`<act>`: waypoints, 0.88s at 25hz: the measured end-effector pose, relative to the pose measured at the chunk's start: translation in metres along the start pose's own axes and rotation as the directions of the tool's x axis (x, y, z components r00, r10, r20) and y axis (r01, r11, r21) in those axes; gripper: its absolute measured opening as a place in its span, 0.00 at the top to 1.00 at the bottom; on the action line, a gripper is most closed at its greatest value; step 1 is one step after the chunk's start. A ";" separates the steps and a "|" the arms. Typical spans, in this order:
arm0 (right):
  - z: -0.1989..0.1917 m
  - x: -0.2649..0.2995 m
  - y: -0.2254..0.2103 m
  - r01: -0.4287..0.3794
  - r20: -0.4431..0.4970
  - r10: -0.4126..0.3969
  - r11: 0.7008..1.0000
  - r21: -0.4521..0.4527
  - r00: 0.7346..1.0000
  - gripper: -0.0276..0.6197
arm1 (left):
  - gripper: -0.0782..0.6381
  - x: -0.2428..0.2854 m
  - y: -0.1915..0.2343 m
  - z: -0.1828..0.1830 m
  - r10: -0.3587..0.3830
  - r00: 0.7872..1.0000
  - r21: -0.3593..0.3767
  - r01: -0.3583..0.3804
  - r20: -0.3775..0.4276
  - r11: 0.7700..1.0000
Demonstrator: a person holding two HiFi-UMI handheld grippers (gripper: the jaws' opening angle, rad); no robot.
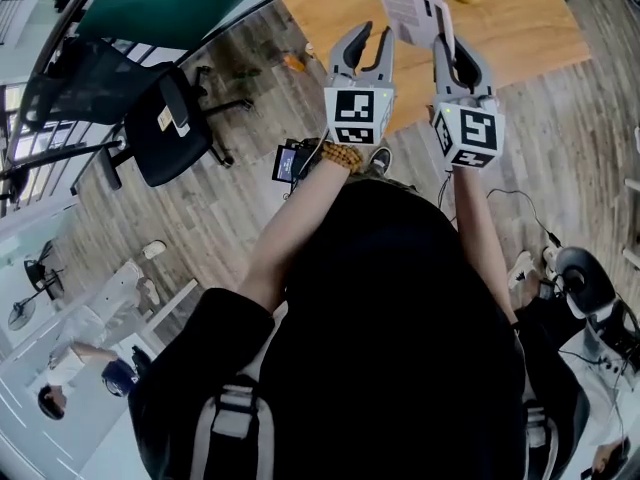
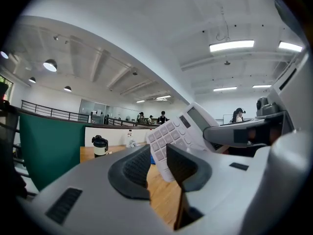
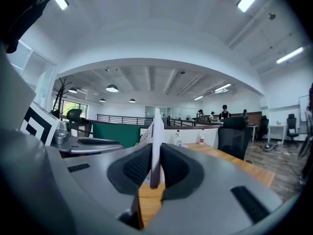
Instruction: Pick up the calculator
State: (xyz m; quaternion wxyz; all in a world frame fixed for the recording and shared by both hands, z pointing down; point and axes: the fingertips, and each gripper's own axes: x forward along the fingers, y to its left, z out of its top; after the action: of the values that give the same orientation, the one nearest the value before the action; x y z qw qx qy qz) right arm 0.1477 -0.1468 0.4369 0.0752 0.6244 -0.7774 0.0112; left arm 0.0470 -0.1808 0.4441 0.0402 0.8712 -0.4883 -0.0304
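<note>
White calculator point(image 1: 415, 13) is clamped edge-on in the right tongs point(image 3: 155, 173) so it is carried clear above the wooden bench point(image 1: 520, 18), while the left tongs point(image 2: 157, 168) are seen narrow and empty alongside.

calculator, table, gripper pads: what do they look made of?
Calculator: likely hard plastic, with a white matte casing and moulded pale keys.
Table: wood or wood-look laminate, with warm orange grain and a satin finish; can't tell which.
Pads: probably rubber, dark grey and matte, with a fine ribbed texture.
</note>
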 end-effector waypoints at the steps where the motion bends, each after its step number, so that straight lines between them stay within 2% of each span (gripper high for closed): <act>1: -0.003 -0.001 0.001 -0.002 -0.004 0.002 1.000 0.000 1.000 0.87 | 0.73 -0.002 -0.001 -0.004 0.001 1.000 0.005 -0.001 -0.004 1.000; 7: -0.020 -0.003 0.001 -0.004 -0.033 0.003 1.000 -0.024 0.999 0.87 | 0.73 -0.008 -0.011 -0.021 -0.009 1.000 0.025 0.009 -0.026 1.000; 22: -0.083 0.001 0.010 -0.018 -0.133 0.019 1.000 0.011 0.991 0.87 | 0.74 -0.015 -0.035 -0.074 -0.068 0.989 0.069 0.078 -0.130 0.995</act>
State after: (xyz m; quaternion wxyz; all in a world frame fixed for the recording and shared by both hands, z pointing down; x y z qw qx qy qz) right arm 0.1464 -0.1366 0.5196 0.1237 0.6154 -0.7764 0.0573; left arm 0.0756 -0.1469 0.5146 0.0381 0.8895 -0.4533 0.0418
